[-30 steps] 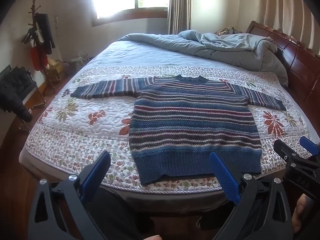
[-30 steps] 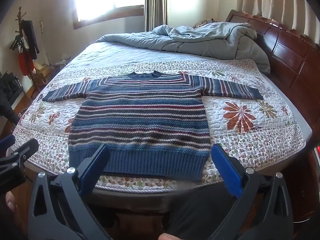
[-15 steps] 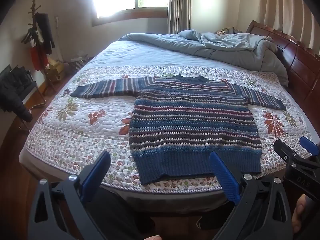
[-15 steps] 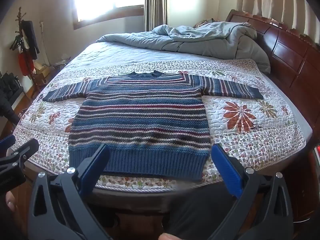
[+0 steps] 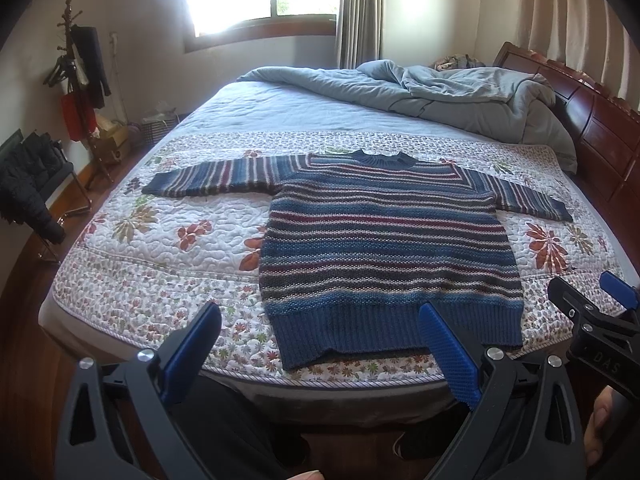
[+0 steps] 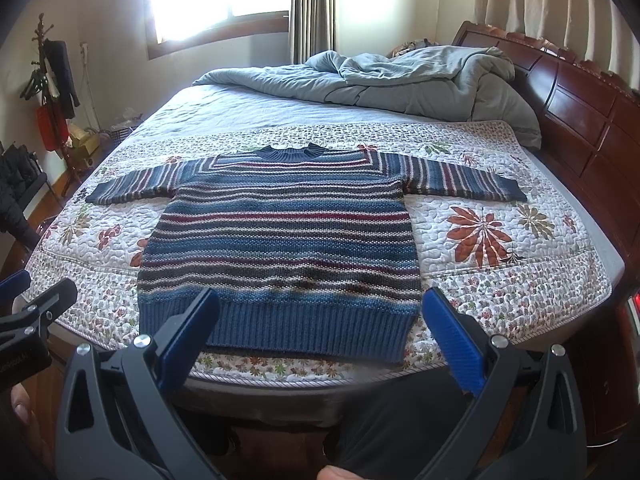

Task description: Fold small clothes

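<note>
Two fisheye views, one per wrist. Much of each is cut off at the lower edge by the gripper bodies, and the person shows only as dark trousers and fingertips at the frame edges. We hold the left gripper (image 5: pixel 320 342) and the right gripper (image 6: pixel 320 330) short of the bed's near edge, each with its blue pads spread wide and nothing between them. The striped knit sweater (image 5: pixel 384 256) lies flat, front up, on the floral quilt (image 5: pixel 168 248), its ribbed hem nearest us, collar away and both sleeves stretched straight out sideways (bands of blue, dark red and cream). Behind it a grey duvet (image 6: pixel 404 80) is heaped by the wooden headboard (image 6: pixel 580 108). What hangs on the coat stand (image 5: pixel 78 76) is too dark to identify.
</note>
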Tool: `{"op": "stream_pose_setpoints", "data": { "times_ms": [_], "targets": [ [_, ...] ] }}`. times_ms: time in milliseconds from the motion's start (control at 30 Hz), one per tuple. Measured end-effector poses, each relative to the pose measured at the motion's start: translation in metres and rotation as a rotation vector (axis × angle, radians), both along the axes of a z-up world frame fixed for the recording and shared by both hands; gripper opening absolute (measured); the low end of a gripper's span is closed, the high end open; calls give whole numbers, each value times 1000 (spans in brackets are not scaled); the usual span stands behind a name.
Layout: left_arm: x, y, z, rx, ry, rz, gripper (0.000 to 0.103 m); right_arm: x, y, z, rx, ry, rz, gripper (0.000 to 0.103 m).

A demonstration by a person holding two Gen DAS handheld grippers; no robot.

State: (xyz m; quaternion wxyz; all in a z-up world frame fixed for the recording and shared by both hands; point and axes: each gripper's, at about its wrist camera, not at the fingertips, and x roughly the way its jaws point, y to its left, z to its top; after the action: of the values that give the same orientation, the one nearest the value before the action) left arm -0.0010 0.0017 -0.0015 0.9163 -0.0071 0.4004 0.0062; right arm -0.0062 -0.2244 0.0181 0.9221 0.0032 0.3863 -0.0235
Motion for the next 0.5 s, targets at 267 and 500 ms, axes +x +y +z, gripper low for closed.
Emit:
{"op": "stream_pose_setpoints", "data": {
  "times_ms": [267, 500],
  "targets": [
    [1, 0, 6, 0, -3, -2, 99, 1, 2, 2, -3, -4, 0, 101],
    [1, -1, 7, 1, -1, -2, 99, 0, 2, 3, -4, -5, 0, 101]
  ]
}}
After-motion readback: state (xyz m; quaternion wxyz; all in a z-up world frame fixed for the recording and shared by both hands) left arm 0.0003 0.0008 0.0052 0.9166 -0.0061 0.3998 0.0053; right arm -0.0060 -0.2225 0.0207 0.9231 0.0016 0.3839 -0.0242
